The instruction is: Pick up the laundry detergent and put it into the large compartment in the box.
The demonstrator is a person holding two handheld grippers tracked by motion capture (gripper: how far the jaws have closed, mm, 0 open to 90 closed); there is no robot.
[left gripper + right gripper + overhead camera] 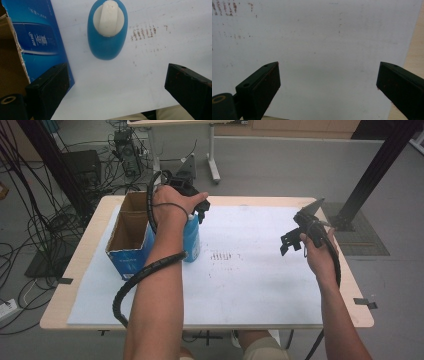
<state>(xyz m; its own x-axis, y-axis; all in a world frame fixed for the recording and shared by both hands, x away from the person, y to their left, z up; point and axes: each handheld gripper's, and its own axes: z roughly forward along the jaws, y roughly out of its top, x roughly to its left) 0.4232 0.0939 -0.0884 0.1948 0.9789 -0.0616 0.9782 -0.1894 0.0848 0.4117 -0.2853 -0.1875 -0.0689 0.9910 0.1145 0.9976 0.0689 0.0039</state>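
Both grippers are black. The left gripper [200,210] trails a black spiral-wrapped cable [131,281]; its flat rectangular jaws show a small hole near each tip. Forearms bare; beige trousers [260,349].

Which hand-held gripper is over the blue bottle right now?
The left hand-held gripper: it hangs open above the blue bottle beside the cardboard box. The right hand-held gripper is over bare white sheet.

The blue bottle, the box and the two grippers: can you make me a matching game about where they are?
Things:
1. blue bottle
2. cardboard box
3. left gripper
4. right gripper

Places or states:
A. open, above bare white sheet at the table's right side
B. stands upright beside the box, white cap on top
C. open, above the bottle
D. open-topped, at the table's left side

Pairs: 1-B, 2-D, 3-C, 4-A
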